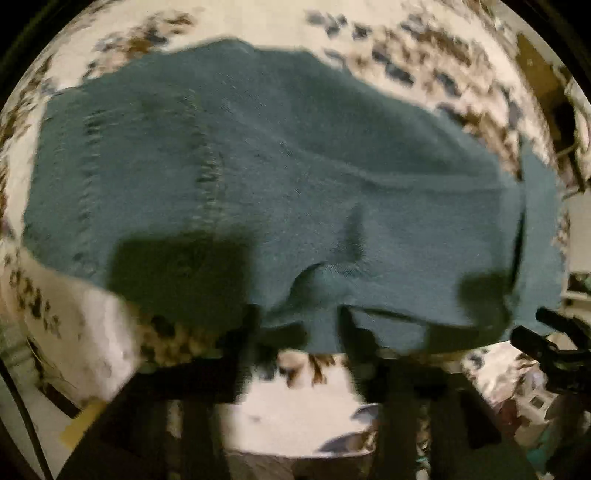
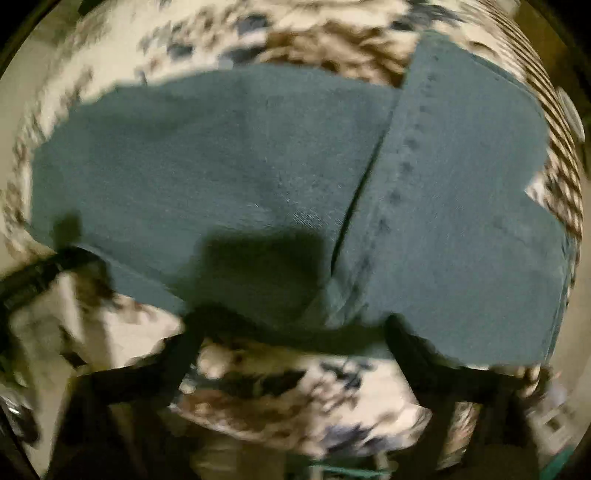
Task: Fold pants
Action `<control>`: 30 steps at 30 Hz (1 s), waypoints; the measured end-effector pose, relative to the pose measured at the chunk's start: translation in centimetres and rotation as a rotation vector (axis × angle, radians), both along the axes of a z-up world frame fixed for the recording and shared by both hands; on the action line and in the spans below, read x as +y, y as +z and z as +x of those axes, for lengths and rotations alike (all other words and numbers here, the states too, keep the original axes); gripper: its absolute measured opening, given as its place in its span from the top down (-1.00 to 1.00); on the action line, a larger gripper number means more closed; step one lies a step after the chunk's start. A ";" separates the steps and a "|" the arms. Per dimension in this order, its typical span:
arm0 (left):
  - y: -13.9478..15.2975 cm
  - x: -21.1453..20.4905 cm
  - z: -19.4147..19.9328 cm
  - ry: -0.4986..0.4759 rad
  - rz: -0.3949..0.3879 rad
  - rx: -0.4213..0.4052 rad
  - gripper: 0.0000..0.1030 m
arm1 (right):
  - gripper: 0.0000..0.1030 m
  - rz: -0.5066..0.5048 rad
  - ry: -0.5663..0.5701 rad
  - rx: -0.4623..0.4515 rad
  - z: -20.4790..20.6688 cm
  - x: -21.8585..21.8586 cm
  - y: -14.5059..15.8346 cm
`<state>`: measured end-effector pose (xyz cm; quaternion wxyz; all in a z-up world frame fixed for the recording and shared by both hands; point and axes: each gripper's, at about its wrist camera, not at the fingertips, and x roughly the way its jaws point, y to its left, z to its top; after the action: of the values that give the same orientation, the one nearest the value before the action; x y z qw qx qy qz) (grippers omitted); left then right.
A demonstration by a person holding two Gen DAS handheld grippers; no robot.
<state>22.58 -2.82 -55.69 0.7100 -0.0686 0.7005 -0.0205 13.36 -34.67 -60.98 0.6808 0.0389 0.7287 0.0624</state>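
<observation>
Lying folded across the middle of both frames, one pair of teal pants [image 1: 280, 177] is resting on a patterned rug [image 1: 369, 33], laid flat for folding. Two grippers, left gripper [image 1: 299, 332] and right gripper [image 2: 291, 328], are hanging open along the lower edge, holding nothing.
</observation>
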 end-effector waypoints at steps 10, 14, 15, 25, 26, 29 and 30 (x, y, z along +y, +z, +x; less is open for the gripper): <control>1.1 0.0 4.6 -0.008 0.234 -0.165 -0.90 | -0.93 -0.151 -0.380 -0.121 11.1 -7.8 1.9; 0.1 -0.8 6.7 -0.031 0.278 -0.177 -0.90 | -0.88 -0.316 -0.366 -0.063 17.8 -8.0 -3.1; -0.1 -0.9 6.9 -0.039 0.286 -0.176 -0.90 | -0.59 -0.369 -0.325 -0.035 18.6 -7.8 -4.3; 1.3 -3.9 6.1 -0.061 0.211 -0.170 -0.90 | 0.85 -0.191 -0.860 -0.219 1.0 -18.6 4.5; 1.2 -4.3 5.8 -0.064 0.202 -0.167 -0.90 | 0.84 -0.149 -0.932 -0.209 -0.9 -20.0 4.4; 0.5 -5.5 5.1 -0.077 0.198 -0.150 -0.90 | 0.32 0.035 -1.092 -0.116 -6.0 -24.3 0.1; 0.2 -5.8 5.0 -0.082 0.192 -0.141 -0.90 | 0.04 0.058 -1.130 -0.088 -7.3 -25.3 -1.3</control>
<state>27.59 -8.64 -55.48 0.7595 0.0300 0.6496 0.0132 6.04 -59.93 -62.26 0.6369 0.4388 0.5636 -0.2901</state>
